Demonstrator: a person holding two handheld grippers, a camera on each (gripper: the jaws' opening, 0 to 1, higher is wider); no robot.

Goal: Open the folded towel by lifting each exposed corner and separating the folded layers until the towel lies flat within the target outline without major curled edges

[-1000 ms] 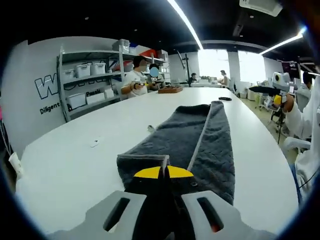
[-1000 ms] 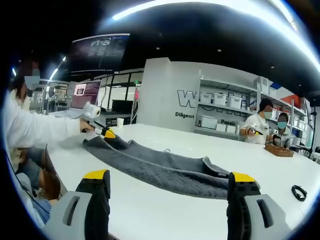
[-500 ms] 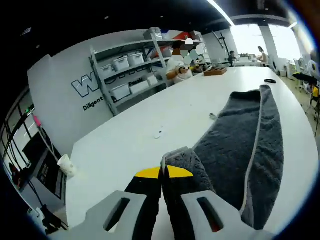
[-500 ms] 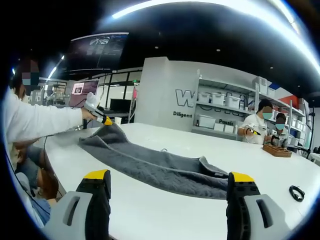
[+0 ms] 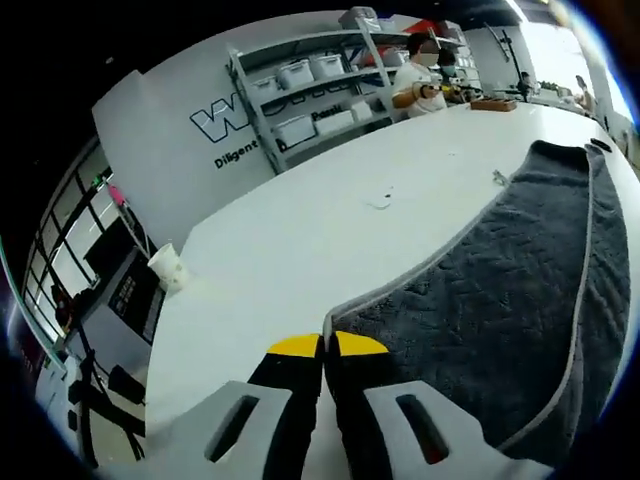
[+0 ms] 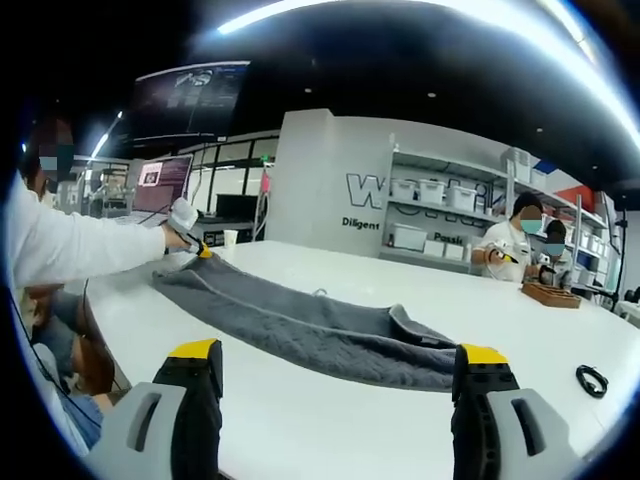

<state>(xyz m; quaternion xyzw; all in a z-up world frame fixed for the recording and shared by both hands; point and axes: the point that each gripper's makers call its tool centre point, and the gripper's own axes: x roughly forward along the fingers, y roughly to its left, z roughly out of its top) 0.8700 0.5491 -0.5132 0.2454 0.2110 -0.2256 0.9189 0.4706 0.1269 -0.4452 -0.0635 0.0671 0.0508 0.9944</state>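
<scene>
Pinching a corner of the grey towel (image 5: 500,290), the left claw (image 5: 329,352) has its yellow-tipped jaws closed together on the fabric. The towel lies spread on the white worktop (image 5: 300,240). In the right gripper view, the right claw (image 6: 335,362) stands wide and holds nothing, short of the towel. Beyond, a paper cup (image 5: 166,268) stands near the worktop edge; storage shelves (image 5: 310,90) line the wall.

Right tool (image 6: 337,366) gapes wide above table (image 6: 330,410); grey towel (image 6: 300,330) lies beyond.
</scene>
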